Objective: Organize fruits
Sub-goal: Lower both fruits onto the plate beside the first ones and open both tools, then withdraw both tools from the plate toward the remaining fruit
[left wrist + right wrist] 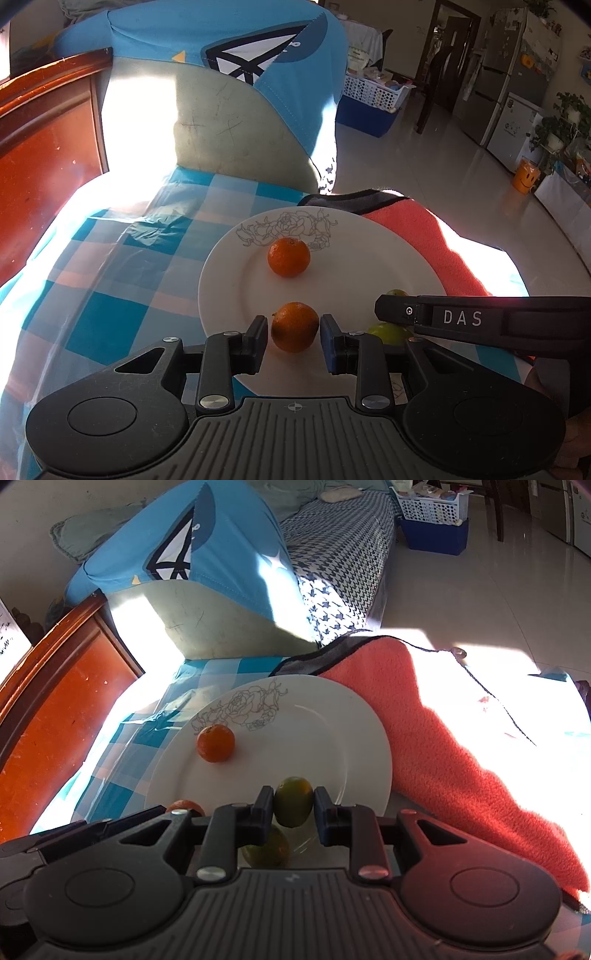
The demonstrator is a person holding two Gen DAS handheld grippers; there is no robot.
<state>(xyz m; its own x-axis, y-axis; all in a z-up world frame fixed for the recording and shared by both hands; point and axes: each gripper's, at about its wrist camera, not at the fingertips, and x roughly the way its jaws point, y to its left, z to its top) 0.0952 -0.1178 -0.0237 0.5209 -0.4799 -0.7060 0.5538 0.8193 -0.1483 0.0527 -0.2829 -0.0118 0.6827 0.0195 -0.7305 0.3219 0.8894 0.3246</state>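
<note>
Left gripper: the left gripper (pixel 294 330) is clenched on an orange mandarin (pixel 294 326), pads against both its sides, low over the near part of the plate.
Right gripper: the right gripper (pixel 293 805) is clamped on a green-yellow citrus (pixel 293 805), over the near edge of the plate.
Plate: the white plate (pixel 332 720) with a rose outline lies on the checked cloth (pixel 110 280) of the tabletop; one loose mandarin (pixel 288 257) rests near its far rim. Another green fruit (pixel 266 847) shows under the right gripper.
Step in hand: likely setting both held fruits on the plate.
Doing it well: lower each fruit until it touches before loosening, well apart from the loose mandarin, because round fruit may roll.
Risk: the pink towel (pixel 443 746) lies against the plate's right rim.
</note>
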